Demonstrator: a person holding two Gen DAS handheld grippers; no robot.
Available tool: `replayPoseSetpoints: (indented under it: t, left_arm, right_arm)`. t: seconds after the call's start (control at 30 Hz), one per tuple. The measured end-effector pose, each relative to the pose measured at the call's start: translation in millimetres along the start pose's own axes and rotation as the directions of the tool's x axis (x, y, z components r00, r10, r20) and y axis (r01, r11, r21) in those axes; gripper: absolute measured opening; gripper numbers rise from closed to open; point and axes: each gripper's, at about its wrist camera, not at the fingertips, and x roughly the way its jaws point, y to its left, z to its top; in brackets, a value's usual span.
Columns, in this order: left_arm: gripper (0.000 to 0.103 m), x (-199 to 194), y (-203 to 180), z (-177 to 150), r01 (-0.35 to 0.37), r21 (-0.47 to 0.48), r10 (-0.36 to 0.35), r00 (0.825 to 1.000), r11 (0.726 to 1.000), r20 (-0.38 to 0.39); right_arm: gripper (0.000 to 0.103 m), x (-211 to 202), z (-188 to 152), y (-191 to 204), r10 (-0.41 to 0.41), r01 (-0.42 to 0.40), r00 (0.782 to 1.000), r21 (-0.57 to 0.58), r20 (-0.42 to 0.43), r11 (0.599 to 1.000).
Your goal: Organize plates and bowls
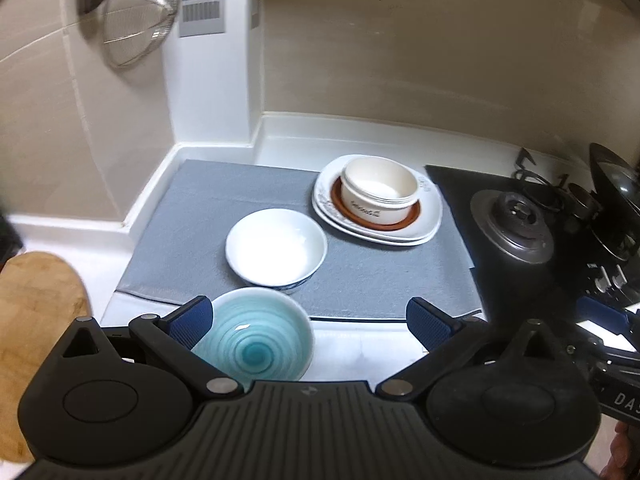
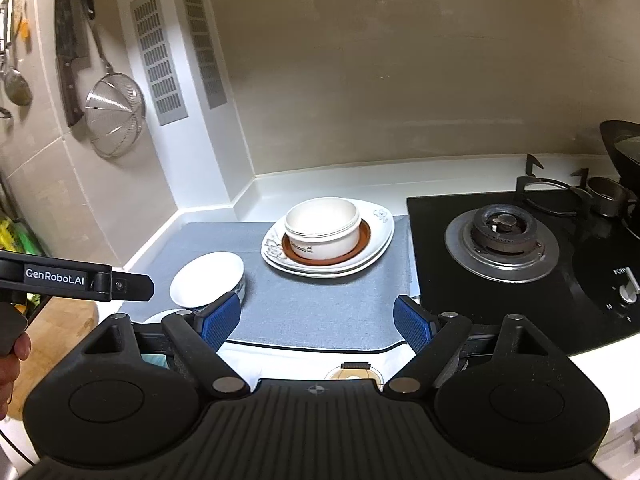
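Lower centre of the left wrist view: left gripper (image 1: pixel 308 322) spread wide, holding nothing, poised above the blue bowl (image 1: pixel 254 346) on the white counter (image 1: pixel 360 346). Left blue pad (image 1: pixel 192 322) close to the bowl's rim, possibly touching; cannot tell. Right pad well clear.

Lower centre of the right wrist view: right gripper (image 2: pixel 316 320) likewise spread wide and holding nothing, over the near edge of the grey mat (image 2: pixel 320 308).

Risks, as judgement:
- Glazed rim pinched on 1 side only: likely to slip or tip on lifting.
- White bowl (image 1: pixel 276 246) just beyond the blue bowl at frame centre: a forward push could knock the 2 together.
- Blue bowl near the counter's front edge: a nudge toward the camera could send it off.
- Stack right of centre already tall; a bowl set down off-centre could slide on the plates.

Containers and contents:
- Blue bowl: empty, spiral glaze visible.
- White bowl: empty, upright on the mat.
- Cream bowl (image 1: pixel 380 192): empty, seated on a brown saucer (image 1: pixel 384 220).
- Saucer resting on 2 white plates (image 1: pixel 428 216), far right part of the mat, beside the black stove (image 1: pixel 512 216).
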Motion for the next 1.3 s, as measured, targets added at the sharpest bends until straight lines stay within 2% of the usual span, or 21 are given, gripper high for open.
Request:
replayPoseSetpoints:
  t: [0.27, 0.6, 0.73, 0.93, 1.07, 1.2, 1.3]
  left_arm:
    - [0.103, -13, 13, -6, -0.090, -0.060, 0.091, 0.996, 0.994, 0.008]
    - [0.103, -1, 31, 22, -0.098, -0.071, 0.101, 0.994, 0.993, 0.043]
    - [0.103, 22, 49, 39, -0.099, -0.095, 0.102, 0.994, 0.991, 0.028]
    - [0.103, 58, 90, 60, -0.169, -0.154, 0.171, 0.985, 0.974, 0.002]
    - [0.103, 79, 108, 70, -0.160, -0.173, 0.159, 0.987, 0.972, -0.024]
    - [0.103, 98, 117, 76, -0.142, -0.175, 0.135, 0.990, 0.974, -0.050]
    - [0.103, 109, 124, 80, -0.141, -0.177, 0.132, 0.989, 0.974, -0.059]
  right_arm:
    - [0.086, 1, -6, -6, 0.062, -0.062, 0.998, -0.020, 0.001, 0.998]
    - [0.086, 56, 17, -13, 0.055, -0.055, 0.998, 0.010, -0.015, 0.998]
    - [0.087, 86, 27, -12, 0.010, -0.009, 0.999, 0.005, -0.032, 1.000]
    - [0.088, 154, 44, -5, -0.040, 0.037, 0.994, -0.032, -0.100, 0.999]
    - [0.088, 203, 53, 2, -0.068, 0.061, 0.986, -0.053, -0.152, 0.997]
    - [0.088, 250, 59, 13, -0.101, 0.077, 0.971, -0.112, -0.218, 0.991]
    - [0.088, 280, 57, 21, -0.130, 0.087, 0.951, -0.160, -0.281, 0.983]
